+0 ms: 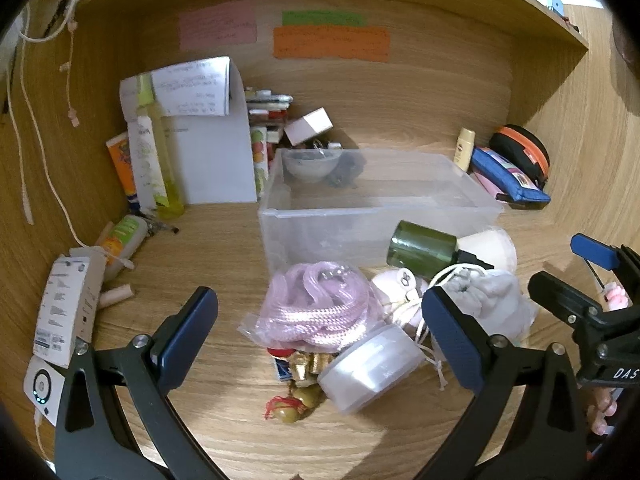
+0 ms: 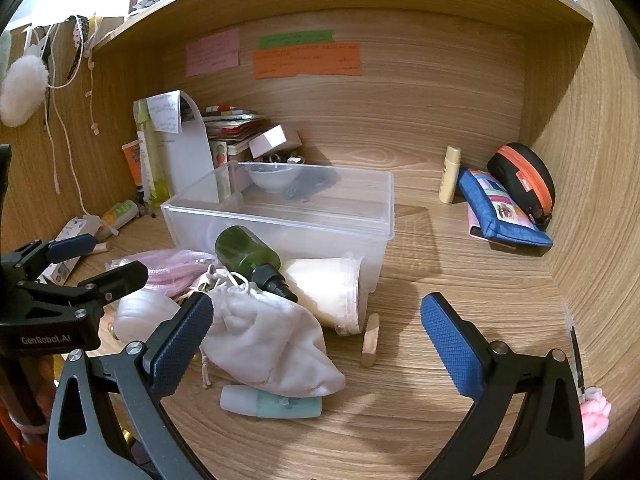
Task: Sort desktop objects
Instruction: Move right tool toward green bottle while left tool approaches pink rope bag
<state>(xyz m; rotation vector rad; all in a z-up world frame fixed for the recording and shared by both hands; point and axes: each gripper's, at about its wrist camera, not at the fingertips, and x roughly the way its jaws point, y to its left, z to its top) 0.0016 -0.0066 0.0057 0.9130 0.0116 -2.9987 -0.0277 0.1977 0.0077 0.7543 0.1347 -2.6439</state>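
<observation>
A clear plastic bin (image 1: 360, 216) (image 2: 280, 216) stands mid-desk with nothing in it. In front of it lies a heap: a bag of pink cord (image 1: 320, 304) (image 2: 168, 268), a dark green bottle (image 1: 424, 248) (image 2: 248, 256), a white cup on its side (image 2: 328, 292), a white drawstring pouch (image 2: 272, 344) (image 1: 492, 300), a round white lidded tub (image 1: 368, 364) and gold trinkets (image 1: 304, 376). My left gripper (image 1: 320, 340) hangs open over the heap, touching nothing. My right gripper (image 2: 316, 344) is open above the pouch and a small wooden stick (image 2: 370, 340). A teal and white tube (image 2: 272, 402) lies below the pouch.
Tubes, papers and small boxes (image 1: 180, 152) crowd the back left corner. A blue pouch (image 2: 500, 216), a black and orange case (image 2: 524, 180) and a cream bottle (image 2: 450, 176) sit at the back right. A white device and box (image 1: 64, 312) lie at the left. Wooden walls close in three sides.
</observation>
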